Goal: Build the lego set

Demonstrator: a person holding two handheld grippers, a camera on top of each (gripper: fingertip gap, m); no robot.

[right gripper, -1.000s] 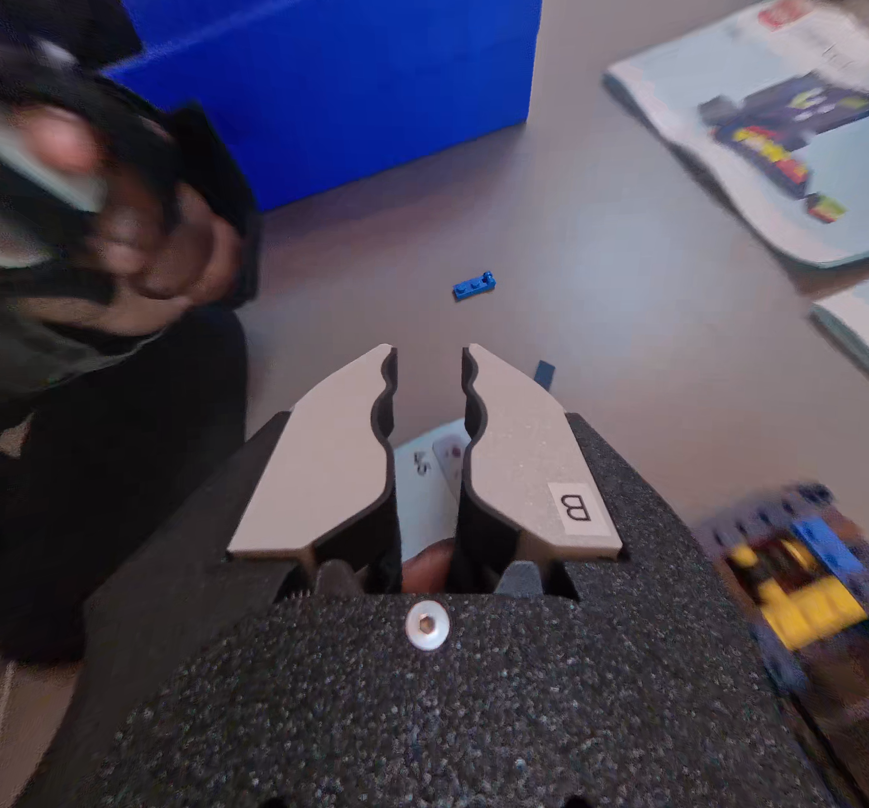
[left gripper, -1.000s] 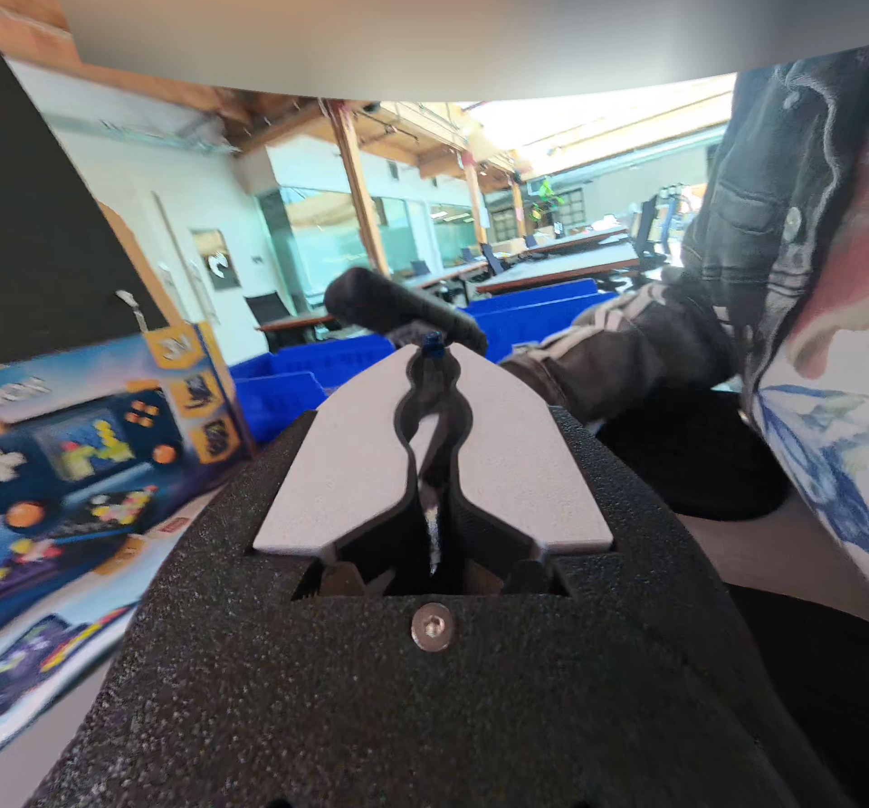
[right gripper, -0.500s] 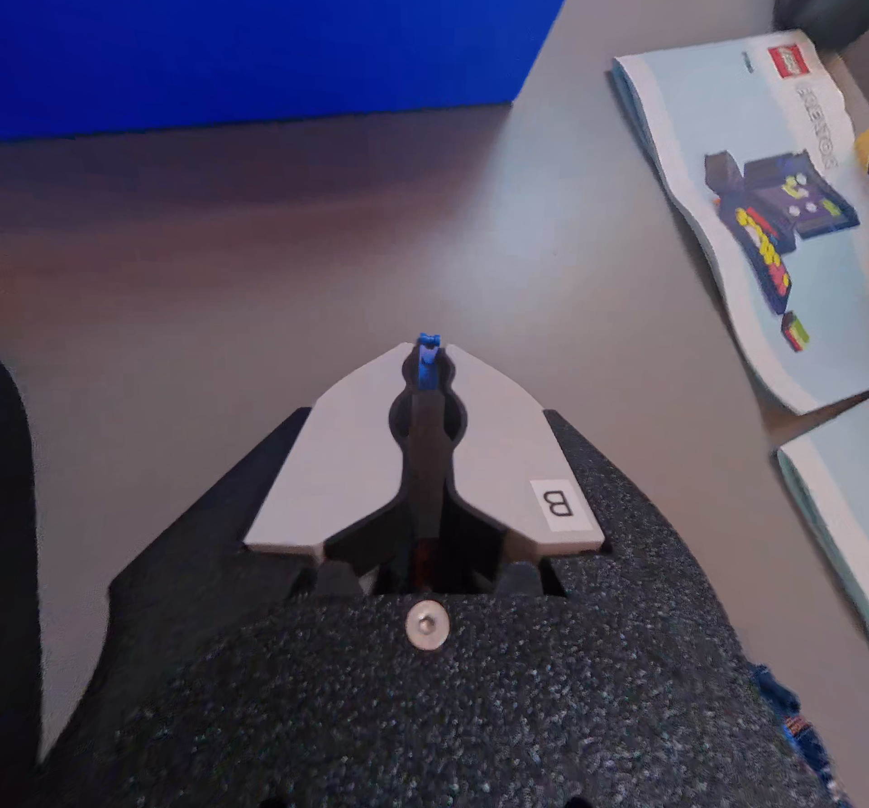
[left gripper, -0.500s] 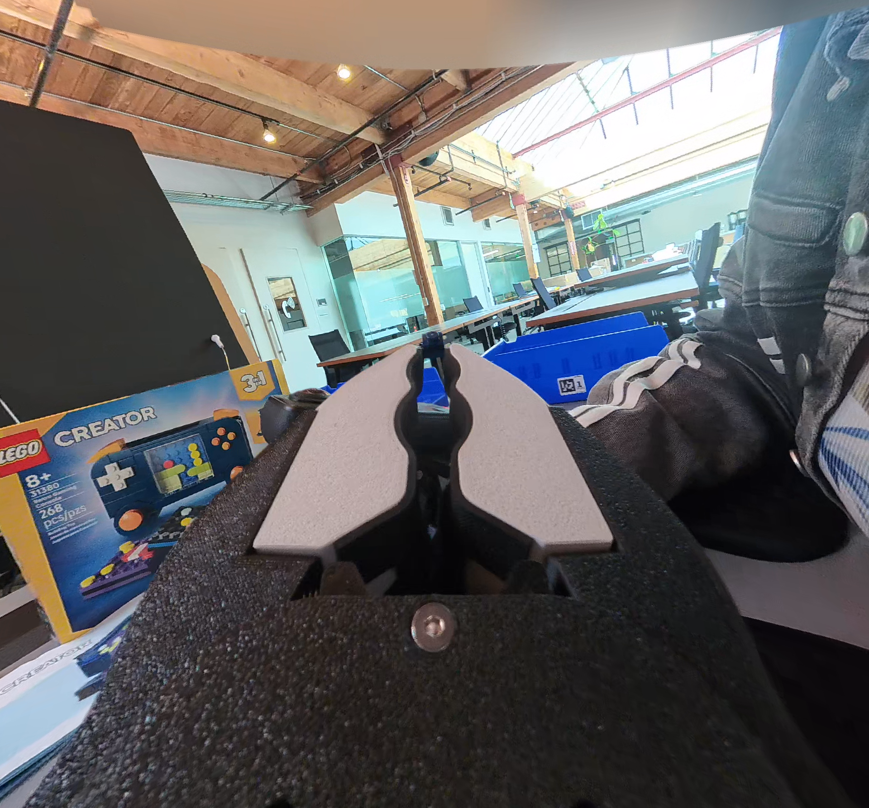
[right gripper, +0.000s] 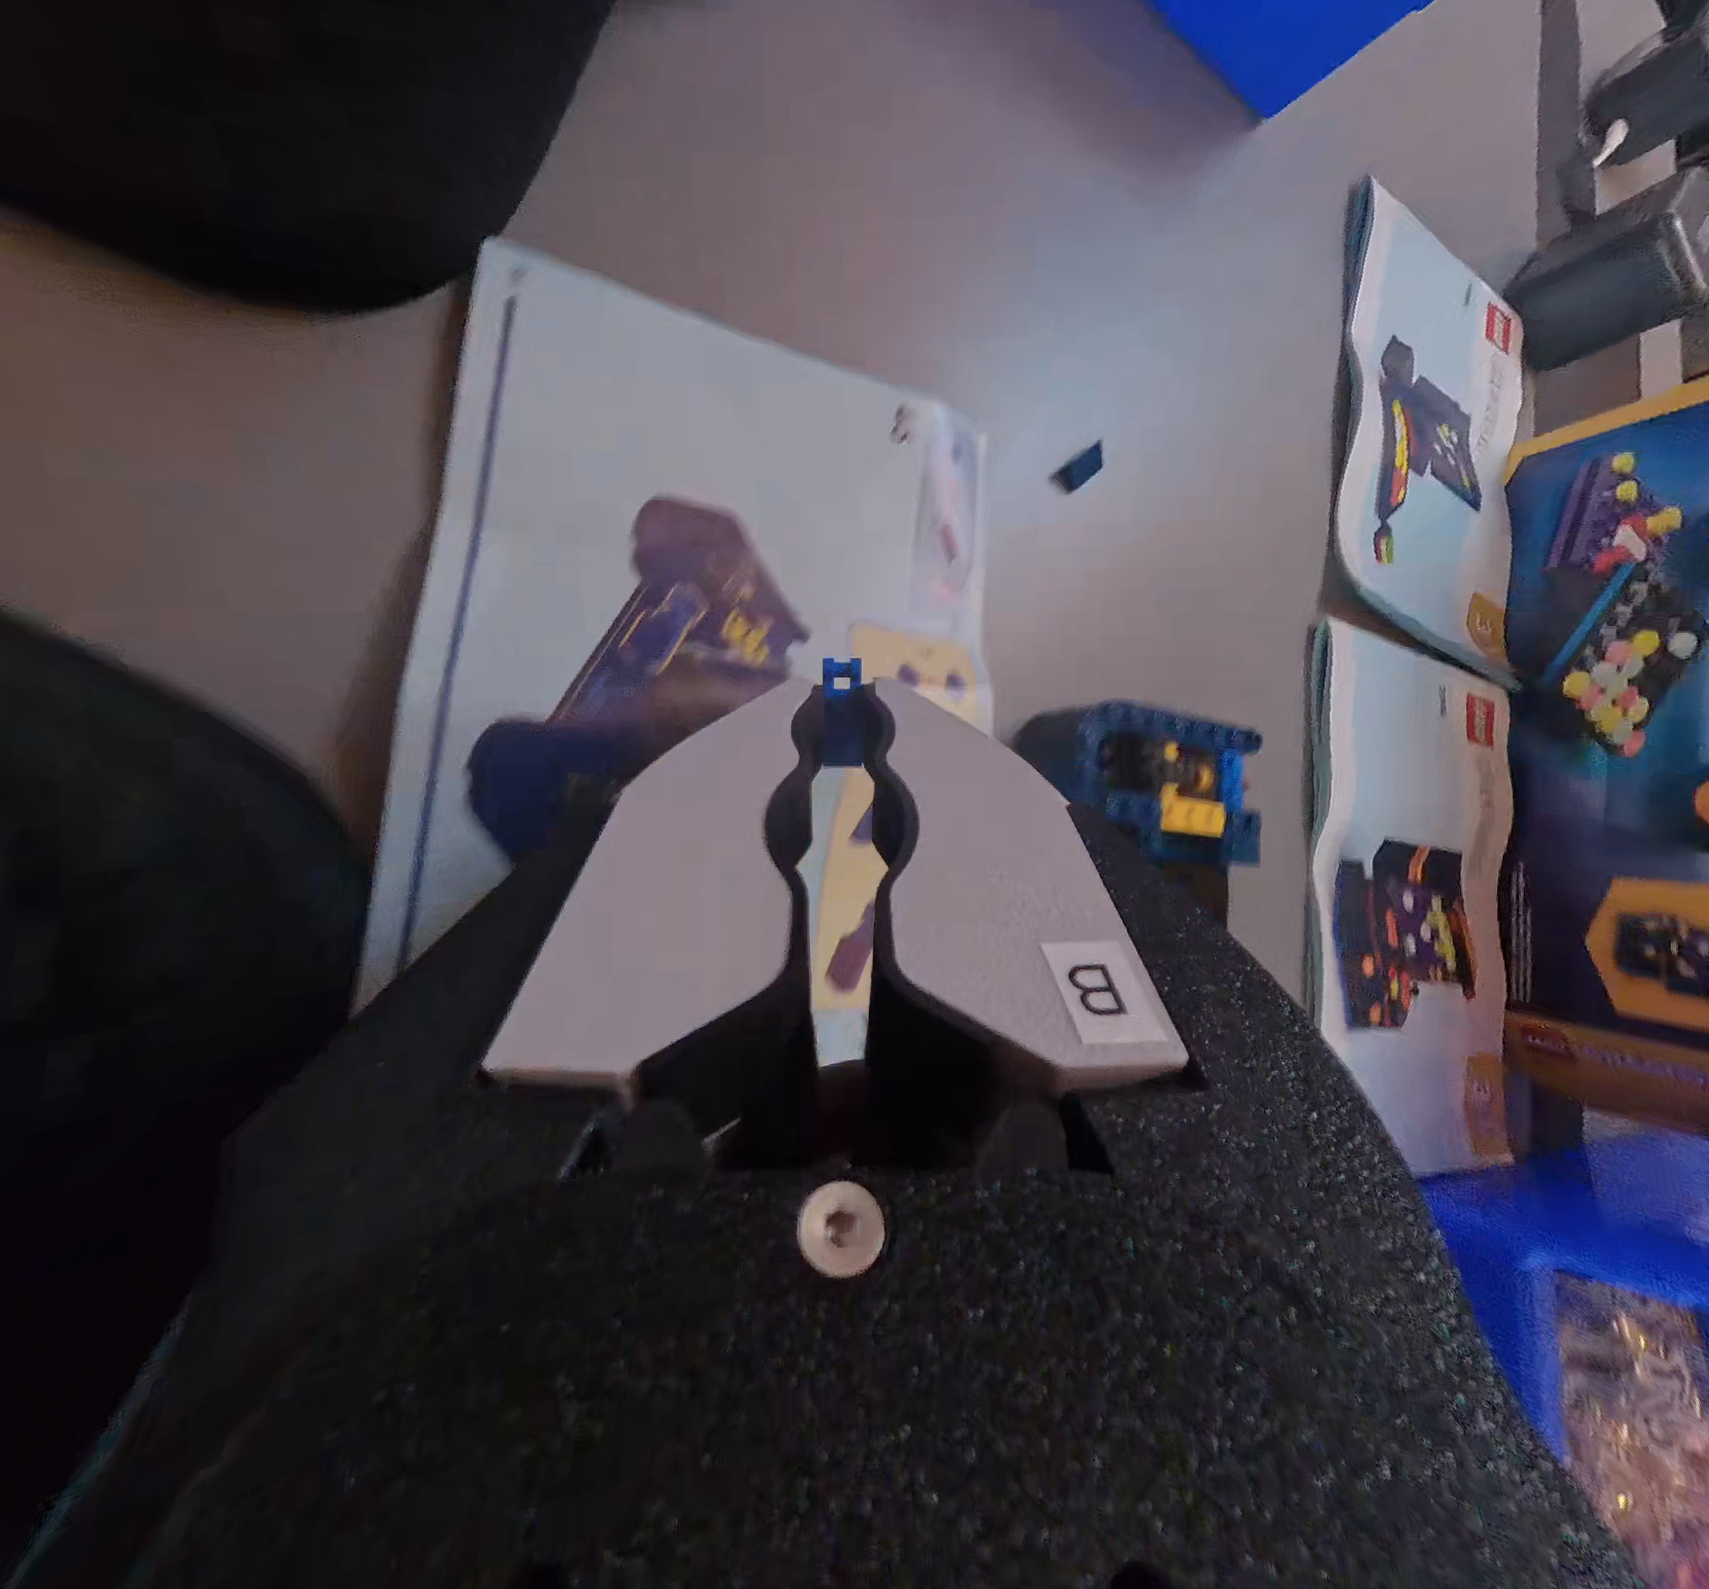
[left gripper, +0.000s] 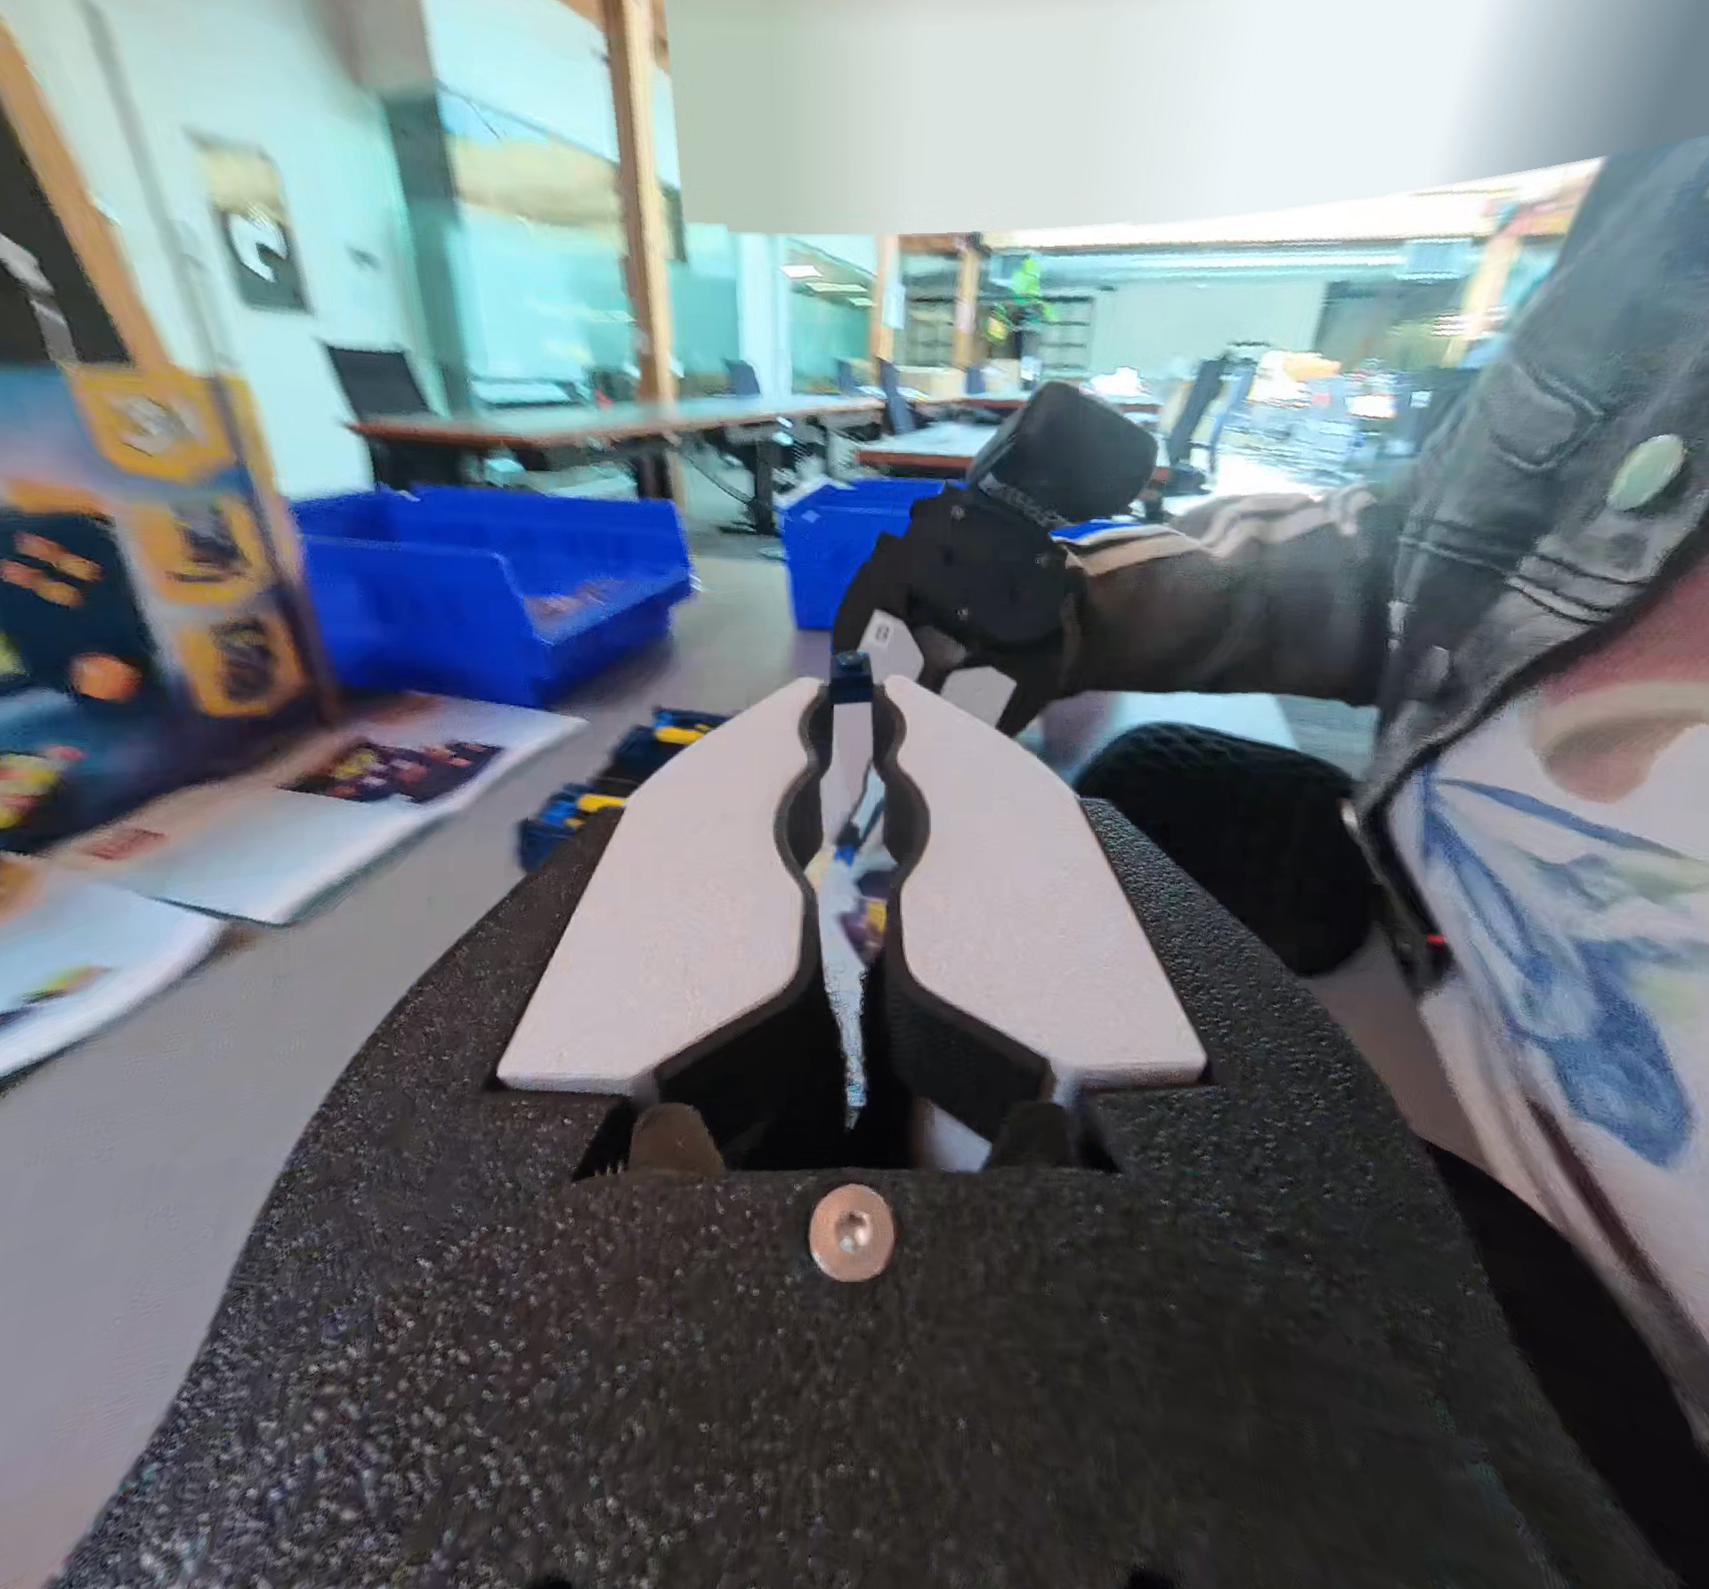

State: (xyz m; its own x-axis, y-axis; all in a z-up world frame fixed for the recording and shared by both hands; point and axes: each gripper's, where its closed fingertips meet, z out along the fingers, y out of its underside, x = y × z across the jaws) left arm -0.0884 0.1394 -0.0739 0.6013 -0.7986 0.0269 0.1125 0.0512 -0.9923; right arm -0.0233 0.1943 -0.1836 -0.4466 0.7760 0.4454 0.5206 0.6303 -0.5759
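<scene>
Grey tabletop (right gripper: 1156, 268) is carrying an open booklet (right gripper: 647, 453) and a blue-yellow brick model (right gripper: 1165, 777). Left gripper (left gripper: 851, 692) is pinching a dark blue brick (left gripper: 849, 677) at its fingertips; right gripper (right gripper: 840, 694) is pinching a small blue brick (right gripper: 840, 683) likewise, above the booklet.

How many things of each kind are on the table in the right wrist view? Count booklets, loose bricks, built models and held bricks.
Booklets: 3
Loose dark bricks: 1
Built models: 1
Bricks held in the fingers: 1
Total: 6

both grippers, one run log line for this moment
left gripper: shut on dark blue brick | right gripper: shut on blue brick | below: booklet
</scene>
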